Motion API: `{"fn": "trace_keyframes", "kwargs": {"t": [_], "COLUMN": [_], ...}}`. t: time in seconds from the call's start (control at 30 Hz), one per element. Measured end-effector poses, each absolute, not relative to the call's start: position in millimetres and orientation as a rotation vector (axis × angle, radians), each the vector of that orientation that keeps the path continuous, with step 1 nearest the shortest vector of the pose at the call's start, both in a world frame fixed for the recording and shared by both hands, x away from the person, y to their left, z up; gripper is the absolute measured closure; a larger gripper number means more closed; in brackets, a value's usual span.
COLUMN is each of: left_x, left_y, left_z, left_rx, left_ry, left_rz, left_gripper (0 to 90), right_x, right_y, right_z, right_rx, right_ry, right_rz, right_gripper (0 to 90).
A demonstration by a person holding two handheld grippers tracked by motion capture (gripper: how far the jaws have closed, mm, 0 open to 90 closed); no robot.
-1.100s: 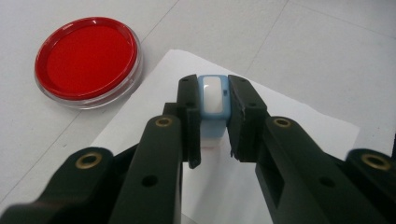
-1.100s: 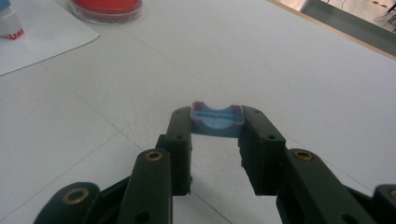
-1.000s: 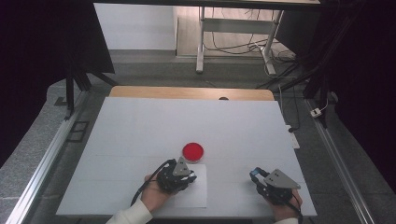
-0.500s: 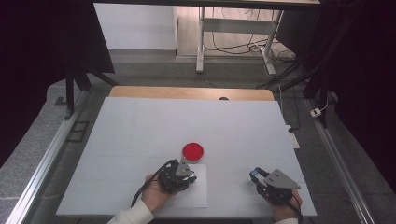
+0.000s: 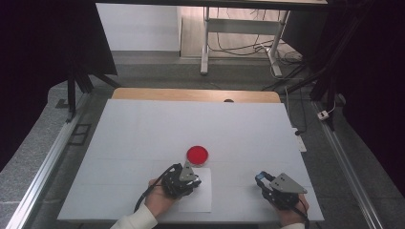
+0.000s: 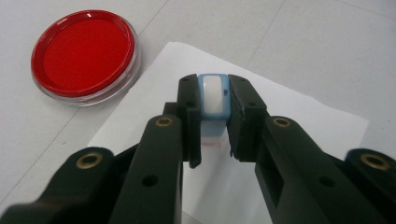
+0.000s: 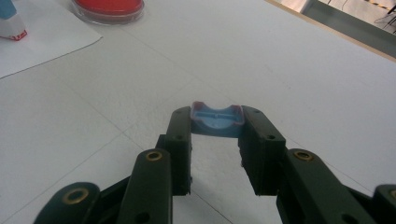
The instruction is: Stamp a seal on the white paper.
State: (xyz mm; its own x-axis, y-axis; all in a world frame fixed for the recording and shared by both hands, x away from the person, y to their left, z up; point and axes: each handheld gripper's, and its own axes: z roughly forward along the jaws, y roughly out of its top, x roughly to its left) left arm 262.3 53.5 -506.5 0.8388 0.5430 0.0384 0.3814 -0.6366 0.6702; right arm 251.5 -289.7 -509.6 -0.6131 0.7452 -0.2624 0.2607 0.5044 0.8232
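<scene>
The table (image 5: 143, 124), covered in white, takes up most of the high view, and a wide bare stretch of it lies open from 10 to 2 o'clock of the two hands. A sheet of paper (image 5: 203, 198) lies flat near the table's near edge, just beside the 6 o'clock side of a round red ink pad (image 5: 197, 154).

The left gripper (image 5: 187, 177) is held over the paper, its jaws closed on a small blue and white stamp (image 6: 214, 95), which stands upright with its lower end against or just above the sheet; contact cannot be told for certain. The step in hand is judged to be the stamping of the paper. It would be done best if the stamp were kept square to the sheet, pressed straight down and lifted straight up, so that the print is not smeared. The paper is held by nothing, so it could be dragged by any sideways pull.

The right gripper (image 5: 265, 183) is seen at 3 o'clock of the paper, well apart from it, its jaws closed on a blue cap (image 7: 217, 120) with red marks at its rim.

Little room is left toward 6 o'clock, where the table's edge runs close behind both hands; moves are better made forward. The ink pad should be cleared by the left gripper at 12 o'clock.
</scene>
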Motion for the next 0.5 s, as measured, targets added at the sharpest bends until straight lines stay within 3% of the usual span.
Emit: {"fn": "trace_keyframes", "kwargs": {"t": [0.5], "left_x": [263.2], "left_y": [53.7], "left_z": [-506.5], "left_rx": [2.332], "left_ry": [0.678], "left_rz": [0.302], "left_gripper": [75.9], "right_x": [251.4], "right_y": [-289.5], "right_z": [-509.5], "right_rx": [0.822], "right_ry": [2.137], "right_rz": [1.023], "right_gripper": [64.9]}}
